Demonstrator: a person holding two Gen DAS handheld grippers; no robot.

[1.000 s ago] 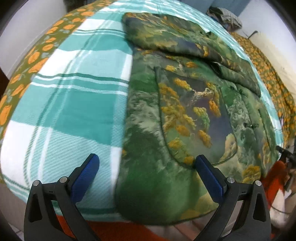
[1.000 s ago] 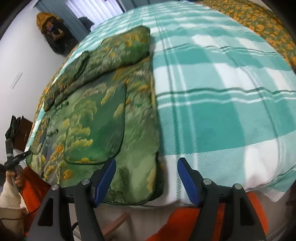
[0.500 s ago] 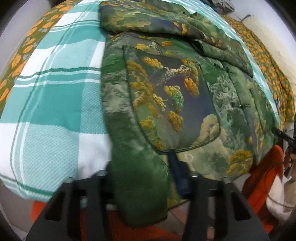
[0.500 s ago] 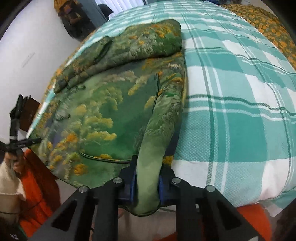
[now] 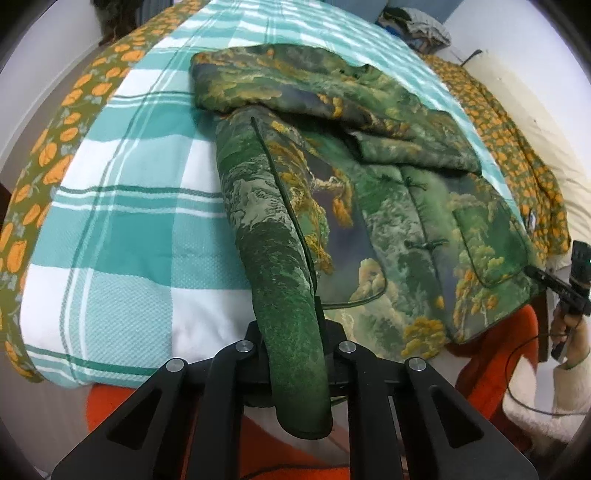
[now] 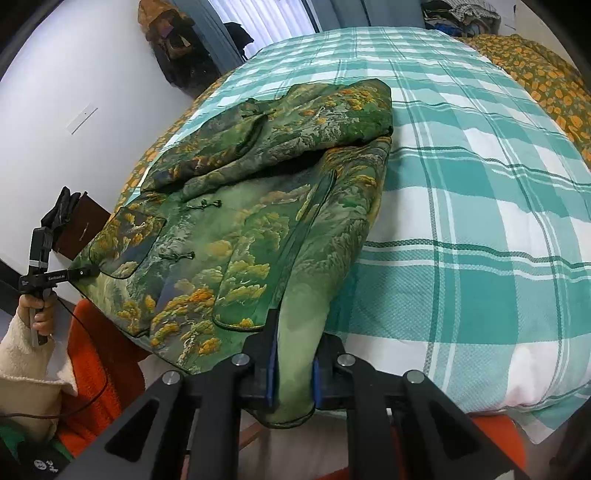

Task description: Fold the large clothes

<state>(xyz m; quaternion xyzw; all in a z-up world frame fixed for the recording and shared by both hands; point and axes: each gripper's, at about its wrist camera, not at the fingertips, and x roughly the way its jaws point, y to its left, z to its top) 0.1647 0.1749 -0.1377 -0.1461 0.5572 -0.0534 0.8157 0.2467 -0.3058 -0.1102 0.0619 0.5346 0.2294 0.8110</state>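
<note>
A large green jacket (image 5: 406, 221) with a gold landscape print lies on a bed, its sleeves folded across the top. It also shows in the right wrist view (image 6: 240, 229). My left gripper (image 5: 291, 354) is shut on the jacket's bottom left corner, which bunches up between the jaws. My right gripper (image 6: 293, 373) is shut on the bottom right corner, lifted in a fold. Each gripper appears at the far edge of the other's view: the right gripper (image 5: 554, 284), the left gripper (image 6: 48, 277).
The bed has a teal and white plaid blanket (image 5: 122, 206), also in the right wrist view (image 6: 480, 221), over an orange-flowered sheet (image 5: 48, 155). Orange fabric (image 5: 491, 362) lies below the bed's edge. A pile of clothes (image 5: 421, 29) sits at the far end.
Both grippers went from open beside the jacket's bottom corners to shut on them. Since then both have lifted and pulled the corners back, and the hem now rises off the bed.
</note>
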